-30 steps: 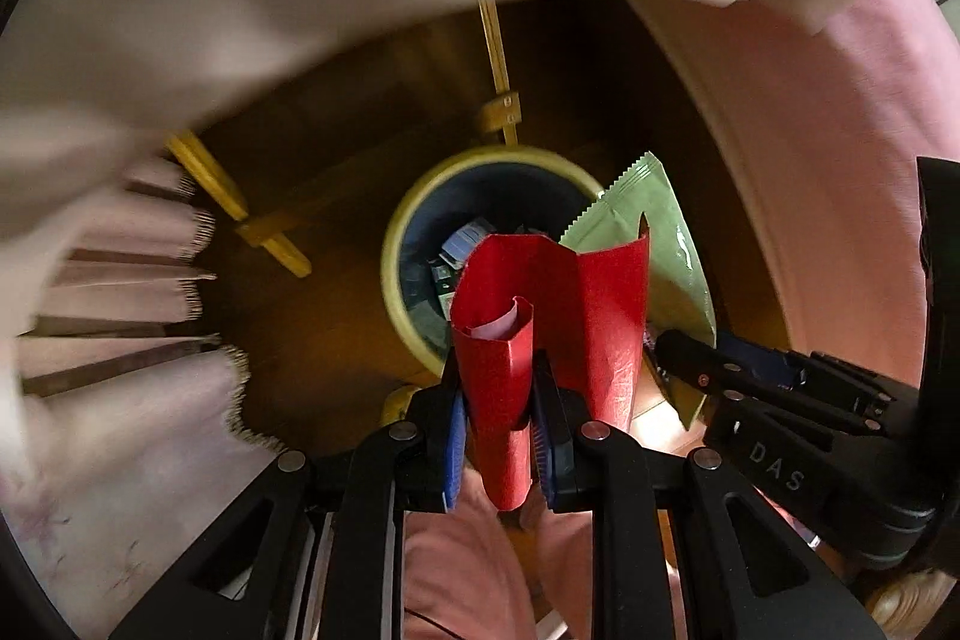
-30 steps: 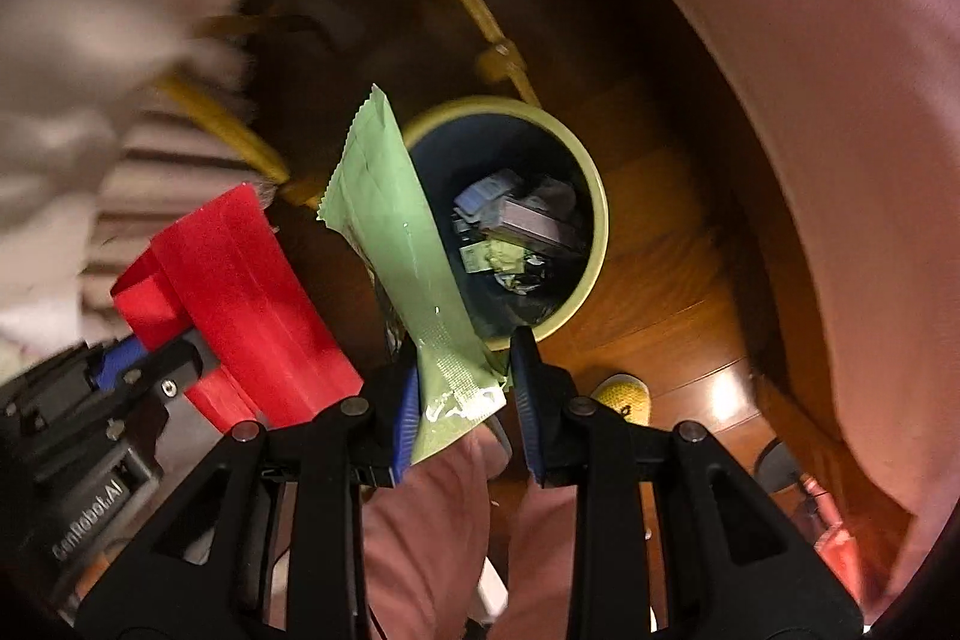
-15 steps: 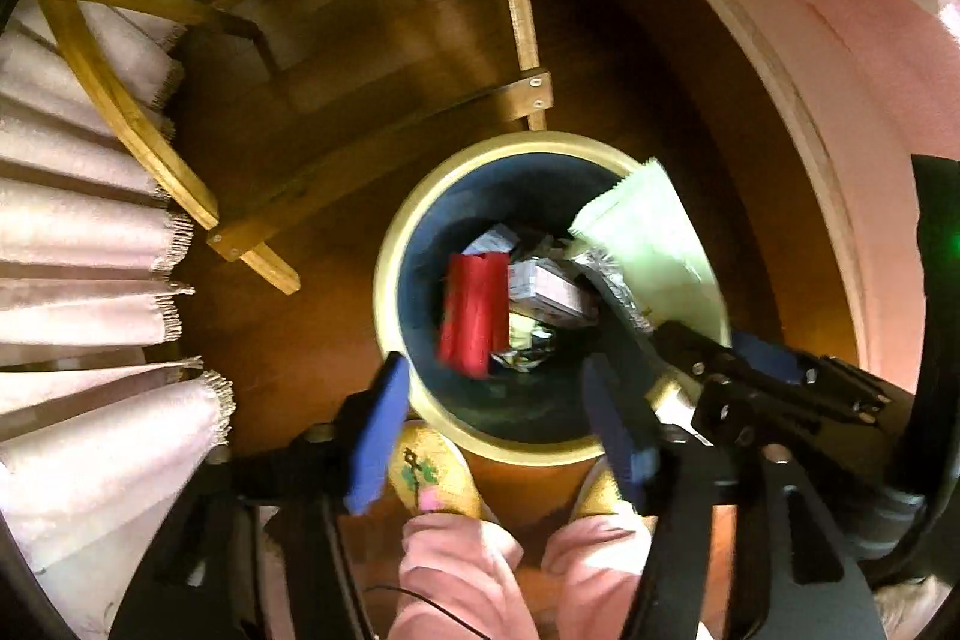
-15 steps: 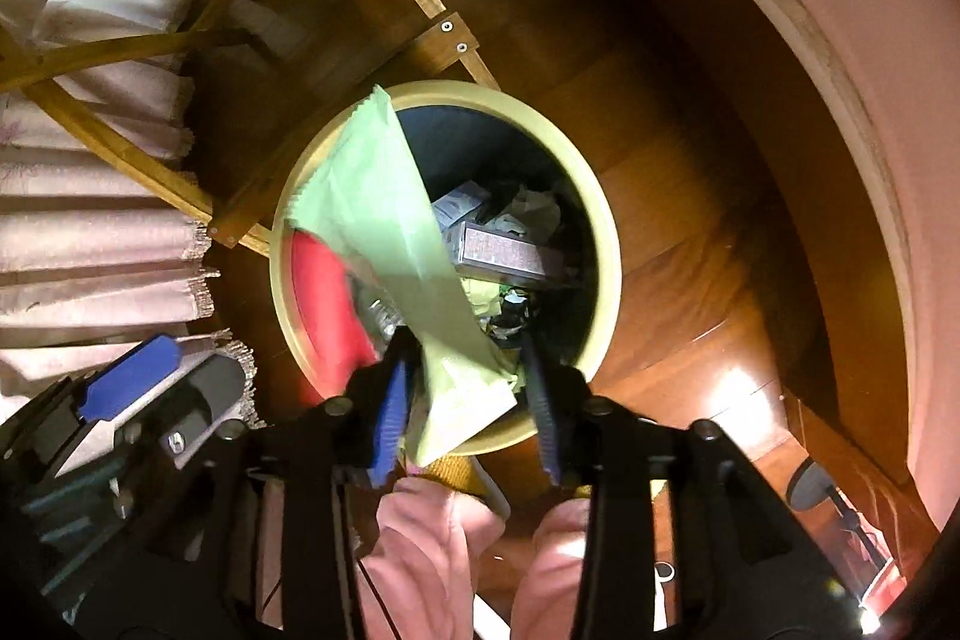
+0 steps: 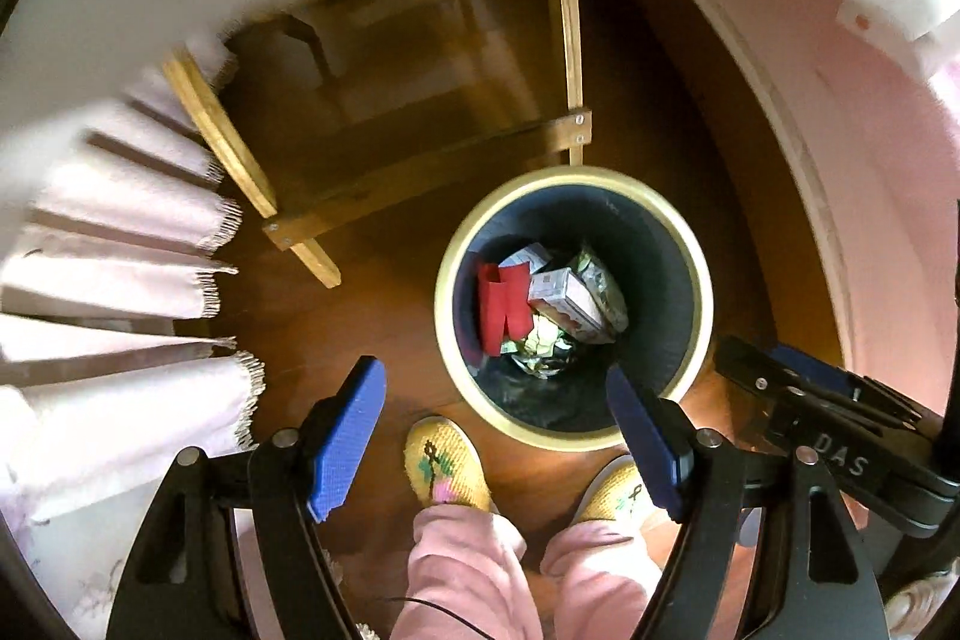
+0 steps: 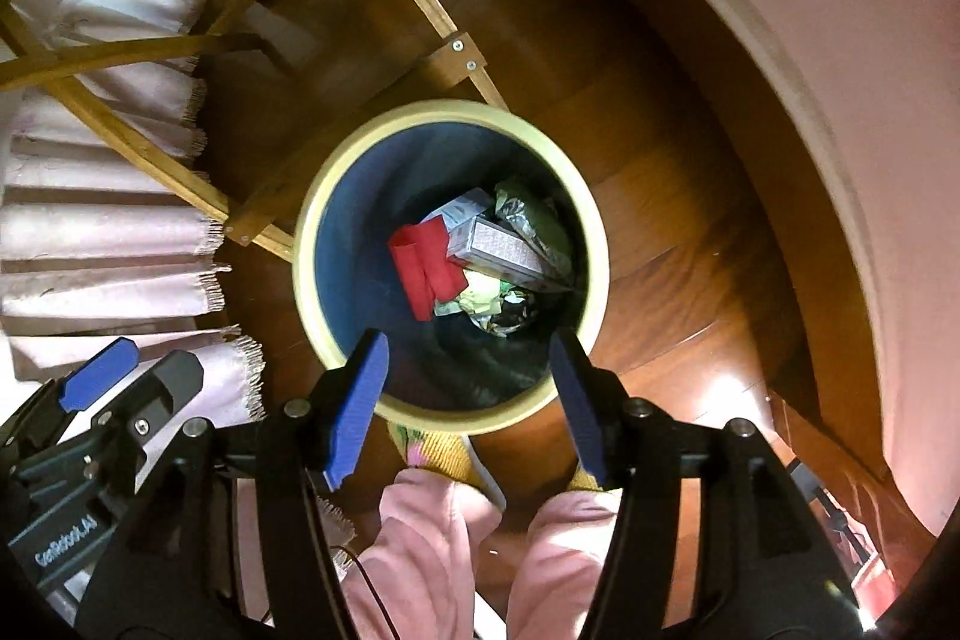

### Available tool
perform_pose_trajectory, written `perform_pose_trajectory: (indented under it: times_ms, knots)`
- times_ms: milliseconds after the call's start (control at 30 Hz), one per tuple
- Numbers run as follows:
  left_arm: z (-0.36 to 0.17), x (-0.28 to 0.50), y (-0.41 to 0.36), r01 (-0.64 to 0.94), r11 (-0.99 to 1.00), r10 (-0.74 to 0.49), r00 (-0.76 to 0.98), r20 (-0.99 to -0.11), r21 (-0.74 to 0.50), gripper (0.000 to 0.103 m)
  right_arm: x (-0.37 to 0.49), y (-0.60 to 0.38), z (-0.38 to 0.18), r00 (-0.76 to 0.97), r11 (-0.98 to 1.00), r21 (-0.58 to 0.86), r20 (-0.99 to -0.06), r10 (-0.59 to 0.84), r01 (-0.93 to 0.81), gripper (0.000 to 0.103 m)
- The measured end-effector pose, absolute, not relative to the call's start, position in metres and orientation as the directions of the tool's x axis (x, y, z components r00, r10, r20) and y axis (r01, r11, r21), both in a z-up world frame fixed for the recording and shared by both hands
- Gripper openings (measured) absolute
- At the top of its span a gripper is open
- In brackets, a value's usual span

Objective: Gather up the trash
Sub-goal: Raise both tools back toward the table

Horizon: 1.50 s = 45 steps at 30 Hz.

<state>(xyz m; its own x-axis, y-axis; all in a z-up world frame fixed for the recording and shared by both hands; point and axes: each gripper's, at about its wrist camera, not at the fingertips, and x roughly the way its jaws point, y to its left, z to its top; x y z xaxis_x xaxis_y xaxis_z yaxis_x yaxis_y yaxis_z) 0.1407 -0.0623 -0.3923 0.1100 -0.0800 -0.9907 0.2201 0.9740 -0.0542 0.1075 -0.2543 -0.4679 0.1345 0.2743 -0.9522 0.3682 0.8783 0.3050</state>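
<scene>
- The left gripper (image 5: pixel 503 430) is seen spread wide with nothing between its blue pads (image 5: pixel 345 439), held above the floor.
- The right gripper (image 6: pixel 474 400) is likewise spread wide and empty, over the near rim of the bin.
- Yellow slippers (image 5: pixel 444 466) and pink trouser legs (image 6: pixel 420 538) are seen below the grippers, just beside the bin.
- The waste bin (image 6: pixel 312 232), cream-rimmed and dark inside, is stood on the wooden floor (image 6: pixel 678 232).
- The red wrapper (image 6: pixel 425 268) is lying inside it at the left, touching a small carton (image 6: pixel 504 250); crumpled green and silver wrappers (image 5: pixel 600 280) are piled alongside.
- A wooden frame (image 5: pixel 420 172) and a fringed pink cloth (image 5: pixel 120 220) are seen beyond.
</scene>
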Motion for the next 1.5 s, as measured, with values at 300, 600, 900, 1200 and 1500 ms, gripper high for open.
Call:
perform_pose_trajectory:
  times_ms: [300, 600, 900, 1200, 1500]
  knots:
    - [-0.263, 0.116, -0.057, 0.228, 0.971, -0.122, 0.181, -0.976, -0.08, 0.077, 0.092, -0.266, -0.345, 0.219, 0.881, 0.353, -0.93, 0.294, 0.316, 0.054]
    - [-0.118, 0.097, -0.044, 0.239, 0.966, -0.164, 0.28, -0.946, -0.096, 0.077, 0.071, -0.266, -0.198, 0.369, 0.896, 0.399, -0.876, 0.309, 0.195, 0.055]
    - [0.01, 0.089, -0.025, 0.206, 0.976, -0.156, 0.444, -0.882, -0.069, 0.077, 0.065, -0.261, -0.067, 0.562, 0.914, 0.405, -0.757, 0.335, 0.0, 0.061]
    - [0.088, 0.078, -0.024, 0.18, 0.982, -0.151, 0.554, -0.818, -0.059, 0.077, 0.071, -0.252, 0.03, 0.673, 0.918, 0.37, -0.644, 0.364, -0.143, 0.066]
    - [0.135, 0.098, -0.014, 0.104, 0.993, -0.102, 0.618, -0.779, -0.048, 0.076, 0.103, -0.239, 0.076, 0.686, 0.916, 0.323, -0.612, 0.393, -0.237, 0.066]
